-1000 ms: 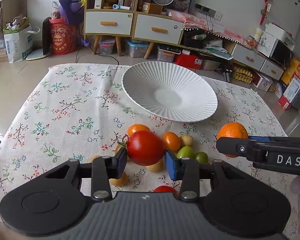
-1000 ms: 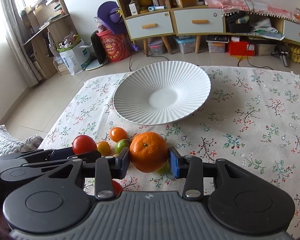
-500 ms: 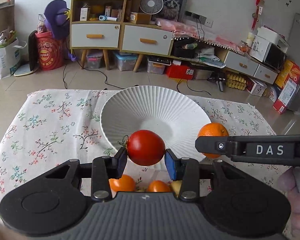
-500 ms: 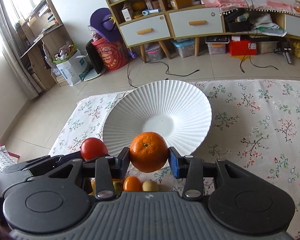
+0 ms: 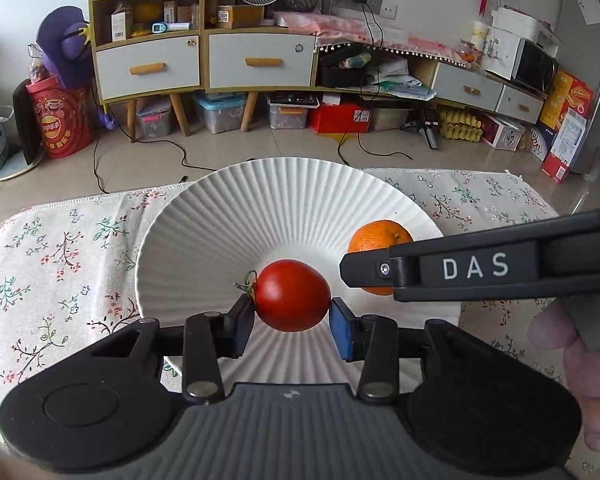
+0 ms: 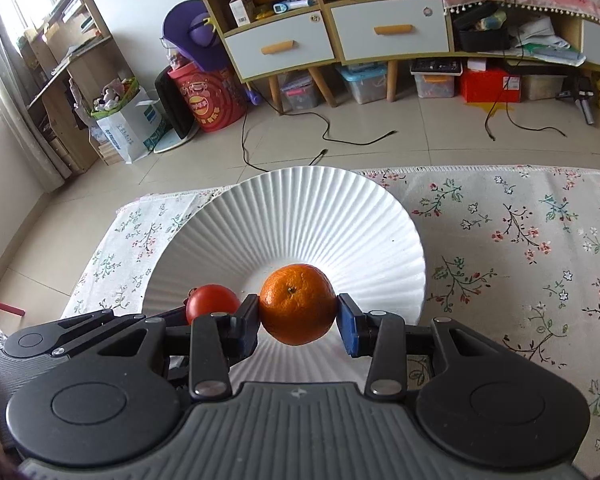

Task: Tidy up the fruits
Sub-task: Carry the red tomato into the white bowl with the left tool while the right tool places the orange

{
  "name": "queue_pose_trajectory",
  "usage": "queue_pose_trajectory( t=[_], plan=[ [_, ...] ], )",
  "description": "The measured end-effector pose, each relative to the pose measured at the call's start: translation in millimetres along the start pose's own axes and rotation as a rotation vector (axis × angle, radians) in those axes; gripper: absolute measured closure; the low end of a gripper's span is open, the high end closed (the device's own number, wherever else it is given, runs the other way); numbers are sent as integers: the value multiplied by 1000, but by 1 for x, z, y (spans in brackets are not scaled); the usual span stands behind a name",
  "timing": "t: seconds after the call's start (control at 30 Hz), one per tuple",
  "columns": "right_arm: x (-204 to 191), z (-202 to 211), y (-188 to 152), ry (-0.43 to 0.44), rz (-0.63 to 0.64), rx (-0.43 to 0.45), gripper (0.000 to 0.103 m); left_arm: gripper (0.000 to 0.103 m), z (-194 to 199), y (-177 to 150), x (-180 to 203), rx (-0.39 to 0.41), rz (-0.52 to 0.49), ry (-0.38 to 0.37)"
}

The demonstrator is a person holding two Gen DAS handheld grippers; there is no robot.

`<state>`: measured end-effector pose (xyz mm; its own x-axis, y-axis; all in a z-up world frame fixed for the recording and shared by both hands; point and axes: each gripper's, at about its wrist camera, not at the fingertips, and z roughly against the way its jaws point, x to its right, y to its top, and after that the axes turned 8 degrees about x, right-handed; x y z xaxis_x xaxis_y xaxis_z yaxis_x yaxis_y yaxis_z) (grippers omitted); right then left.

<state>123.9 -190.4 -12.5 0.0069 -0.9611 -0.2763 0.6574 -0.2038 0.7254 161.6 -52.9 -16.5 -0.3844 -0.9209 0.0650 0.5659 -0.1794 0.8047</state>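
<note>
Two fruits are held, one per gripper, both over the white ribbed plate (image 5: 228,216) on the floral tablecloth (image 5: 60,264).

Left gripper (image 5: 292,322): blue pads clamped on the red tomato (image 5: 291,295), one pad on each flank. Tomato's long axis runs roughly along the line between the pads; its green stem (image 5: 246,283) points left toward the left pad, tilted slightly up. It sits above the plate's flat centre in the left wrist view.

Right gripper (image 6: 298,325): pads clamped on the orange (image 6: 297,304). Near round, no clear long axis; stem dimple faces the camera. Over the plate's centre-front in the right wrist view.

Tomato left of orange, close together; cannot tell whether either touches the plate.
</note>
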Motion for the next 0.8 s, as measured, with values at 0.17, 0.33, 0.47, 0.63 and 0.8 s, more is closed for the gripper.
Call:
queue_pose_trajectory(
  t=[0.17, 0.33, 0.47, 0.63, 0.8],
  plan=[
    [3, 0, 1, -16, 12, -13, 65, 70, -4, -1, 3, -17, -17, -1],
    [3, -1, 1, -24, 21, -17, 65, 70, -4, -1, 4, -22, -35, 1],
    [0, -3, 2, -33, 33, -22, 65, 70, -4, 0, 4, -27, -40, 0],
    [0, -4, 4, -20, 30, -35, 65, 69, -5, 2, 4, -32, -39, 1],
    [-3, 6, 6, -3, 10, -15, 57, 53, 1, 3, 4, -46, -42, 18]
  ],
)
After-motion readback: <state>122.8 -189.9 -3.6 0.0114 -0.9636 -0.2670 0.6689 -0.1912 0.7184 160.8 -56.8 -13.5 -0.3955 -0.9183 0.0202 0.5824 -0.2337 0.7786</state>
